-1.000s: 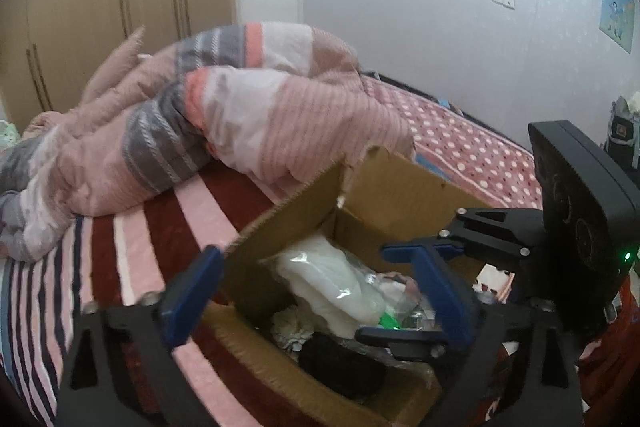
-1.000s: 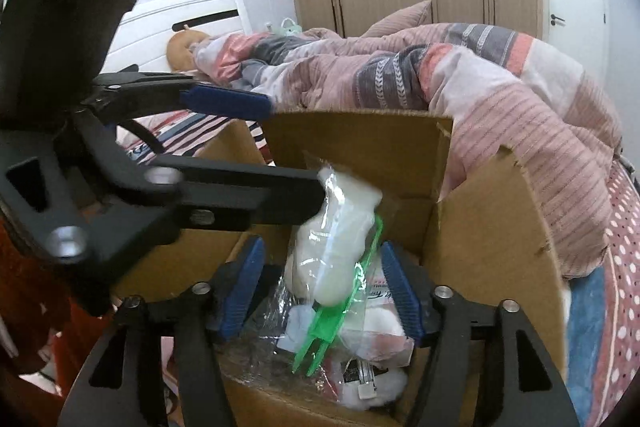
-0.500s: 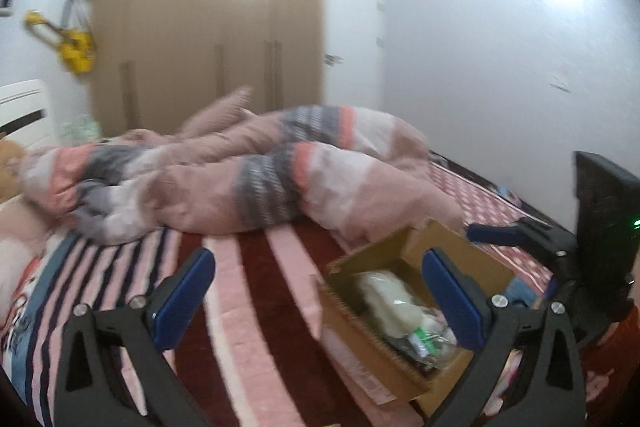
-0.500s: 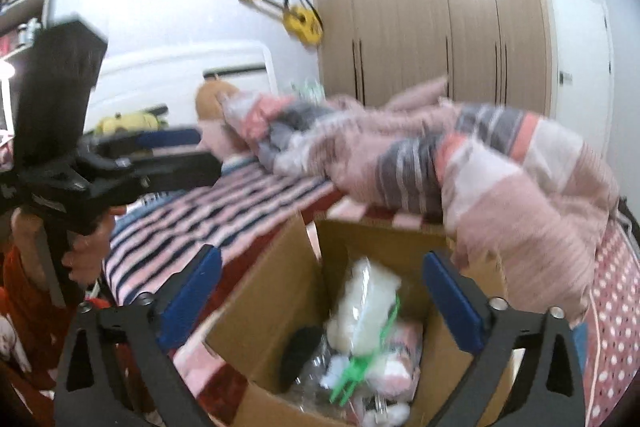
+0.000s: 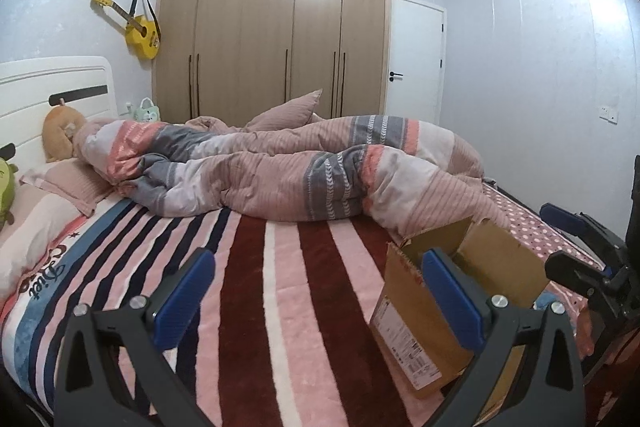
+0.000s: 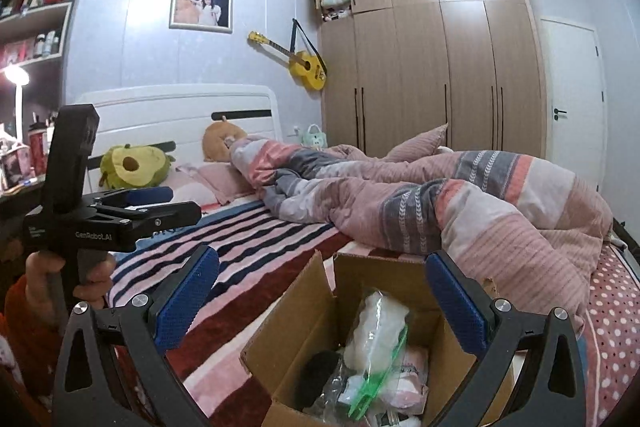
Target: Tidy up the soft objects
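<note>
An open cardboard box (image 6: 304,339) stands on the striped bed near its front edge; it also shows in the left wrist view (image 5: 404,315). Inside lie a white soft item in a clear bag (image 6: 378,327), a green plastic piece (image 6: 374,391), a black soft item (image 6: 320,371) and a pink packet (image 6: 412,367). My right gripper (image 6: 320,311) is open and empty, raised above the box. My left gripper (image 5: 320,299) is open and empty, held above the bed left of the box; its body also shows in the right wrist view (image 6: 116,215).
A rumpled pink and grey duvet (image 5: 320,171) lies across the bed behind the box. Pillows (image 5: 64,183), an avocado plush (image 6: 132,167) and an orange plush (image 6: 218,143) sit by the headboard (image 6: 168,111). A wardrobe (image 5: 272,47) and door (image 5: 416,59) stand behind.
Both grippers have pulled up and back from the box, and the right one has opened wide. The white bagged item stays in the box.
</note>
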Tool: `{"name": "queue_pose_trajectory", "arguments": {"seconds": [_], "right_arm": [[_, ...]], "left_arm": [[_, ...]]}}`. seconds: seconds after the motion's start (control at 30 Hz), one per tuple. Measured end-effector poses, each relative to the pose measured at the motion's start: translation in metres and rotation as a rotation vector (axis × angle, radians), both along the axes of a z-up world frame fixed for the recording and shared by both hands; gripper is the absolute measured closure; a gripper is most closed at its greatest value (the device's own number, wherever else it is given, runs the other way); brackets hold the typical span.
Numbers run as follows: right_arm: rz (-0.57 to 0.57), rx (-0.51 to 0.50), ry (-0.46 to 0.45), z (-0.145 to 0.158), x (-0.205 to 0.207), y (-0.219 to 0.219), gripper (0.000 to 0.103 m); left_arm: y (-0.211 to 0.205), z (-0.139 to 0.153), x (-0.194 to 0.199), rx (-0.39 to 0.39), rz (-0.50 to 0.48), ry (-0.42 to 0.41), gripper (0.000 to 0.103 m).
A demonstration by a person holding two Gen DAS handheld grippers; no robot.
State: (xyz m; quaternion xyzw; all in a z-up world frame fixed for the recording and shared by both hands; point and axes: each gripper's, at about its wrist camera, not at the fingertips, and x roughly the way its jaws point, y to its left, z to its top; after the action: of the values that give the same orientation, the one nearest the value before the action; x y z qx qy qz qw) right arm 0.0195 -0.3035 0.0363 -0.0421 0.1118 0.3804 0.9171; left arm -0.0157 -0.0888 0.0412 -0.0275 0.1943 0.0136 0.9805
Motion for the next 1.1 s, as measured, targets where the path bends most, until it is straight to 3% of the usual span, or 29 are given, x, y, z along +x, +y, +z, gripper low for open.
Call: {"name": "queue_pose_trajectory", "arguments": {"seconds": [1.1], "right_arm": [[-0.001,0.006,-0.001,0.0018,0.0022,-0.0035,0.0]], "left_arm": [[-0.0085,-0.0002,-0.002,0.022,0.0,-0.021,0.0]]}}
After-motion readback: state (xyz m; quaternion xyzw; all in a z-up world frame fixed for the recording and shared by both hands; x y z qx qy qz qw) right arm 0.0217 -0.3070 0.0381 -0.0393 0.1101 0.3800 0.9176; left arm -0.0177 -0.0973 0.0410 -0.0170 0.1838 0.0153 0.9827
